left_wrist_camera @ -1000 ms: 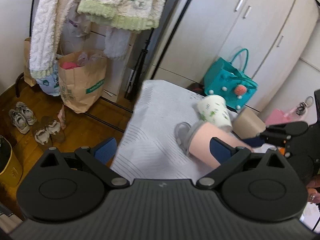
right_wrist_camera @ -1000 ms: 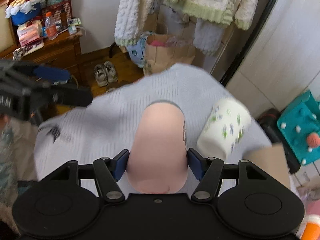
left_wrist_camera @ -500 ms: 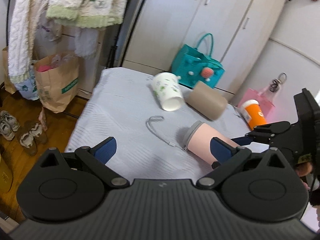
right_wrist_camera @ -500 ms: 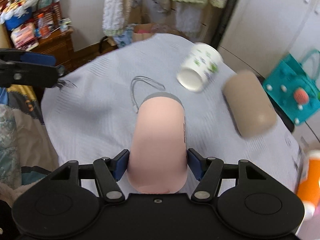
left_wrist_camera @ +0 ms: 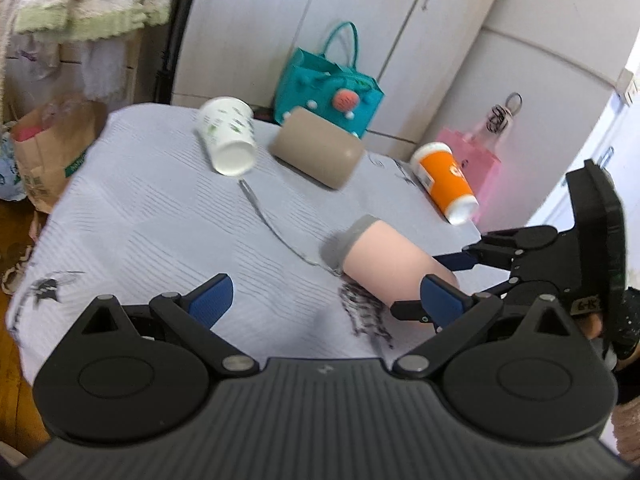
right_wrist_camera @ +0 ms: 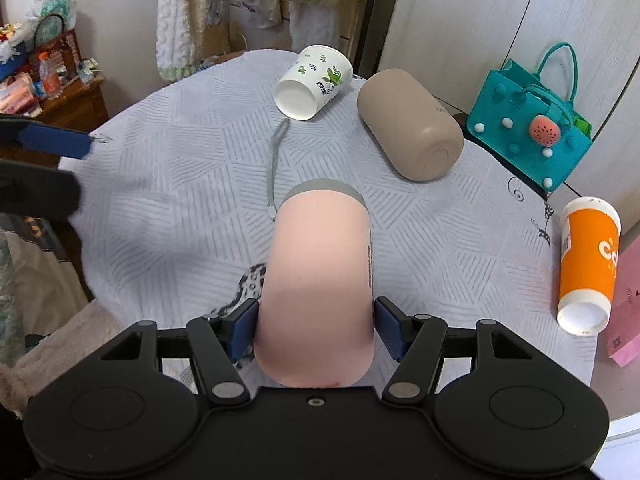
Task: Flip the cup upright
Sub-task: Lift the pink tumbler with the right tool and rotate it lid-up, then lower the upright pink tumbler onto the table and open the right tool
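Note:
A pink cup [right_wrist_camera: 320, 280] with a grey lid and a grey strap [right_wrist_camera: 274, 160] lies on its side, lid end pointing away. My right gripper [right_wrist_camera: 316, 324] is shut on the pink cup near its base; the left wrist view shows this grip on the cup [left_wrist_camera: 384, 260] from the side, with the right gripper [left_wrist_camera: 452, 280] at the right. My left gripper [left_wrist_camera: 320, 296] is open and empty above the near part of the table, its fingertips [left_wrist_camera: 208, 294] apart.
On the grey cloth-covered table [right_wrist_camera: 180, 168] lie a white leaf-print paper cup [right_wrist_camera: 314, 82], a tan cup [right_wrist_camera: 408, 124] and an orange cup [right_wrist_camera: 586, 268], all on their sides. A teal bag [right_wrist_camera: 532, 120] stands behind the table. Clothes hang at the back.
The right gripper has carried the pink cup nearer and lower over the table, and its strap now trails out straight. The left gripper's view has swung right and pulled back.

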Action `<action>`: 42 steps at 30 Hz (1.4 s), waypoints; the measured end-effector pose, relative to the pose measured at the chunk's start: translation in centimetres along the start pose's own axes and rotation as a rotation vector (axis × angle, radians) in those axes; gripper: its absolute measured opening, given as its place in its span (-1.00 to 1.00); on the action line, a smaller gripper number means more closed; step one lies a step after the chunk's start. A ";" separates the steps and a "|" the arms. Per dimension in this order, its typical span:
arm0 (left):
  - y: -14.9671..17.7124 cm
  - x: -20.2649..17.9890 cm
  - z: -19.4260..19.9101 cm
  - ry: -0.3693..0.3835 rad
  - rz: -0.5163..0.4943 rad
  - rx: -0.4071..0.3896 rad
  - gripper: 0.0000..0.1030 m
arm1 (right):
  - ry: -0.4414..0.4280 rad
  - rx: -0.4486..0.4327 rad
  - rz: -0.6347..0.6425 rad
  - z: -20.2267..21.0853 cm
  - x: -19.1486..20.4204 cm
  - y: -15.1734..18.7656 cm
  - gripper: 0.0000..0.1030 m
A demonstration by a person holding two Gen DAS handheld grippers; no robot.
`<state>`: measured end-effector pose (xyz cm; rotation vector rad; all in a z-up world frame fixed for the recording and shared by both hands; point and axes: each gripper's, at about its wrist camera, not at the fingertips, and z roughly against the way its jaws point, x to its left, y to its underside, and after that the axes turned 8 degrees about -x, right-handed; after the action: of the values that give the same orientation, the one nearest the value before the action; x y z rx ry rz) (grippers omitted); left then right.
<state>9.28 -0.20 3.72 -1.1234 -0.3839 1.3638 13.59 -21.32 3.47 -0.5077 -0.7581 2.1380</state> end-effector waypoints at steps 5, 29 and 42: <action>0.3 -1.6 -1.0 0.018 0.003 0.026 0.97 | -0.032 -0.045 0.023 2.3 -1.1 0.0 0.40; 1.9 -2.6 -10.2 0.142 0.333 0.179 0.36 | -0.202 0.043 -0.038 0.1 -3.7 0.7 0.50; 2.7 -2.0 -12.8 0.131 0.386 0.194 0.50 | -0.212 0.089 -0.140 -1.3 -4.3 0.9 0.34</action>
<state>17.25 -7.70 -3.69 -1.1541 0.0663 1.6129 16.43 -24.71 2.28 -0.1769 -0.7869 2.1040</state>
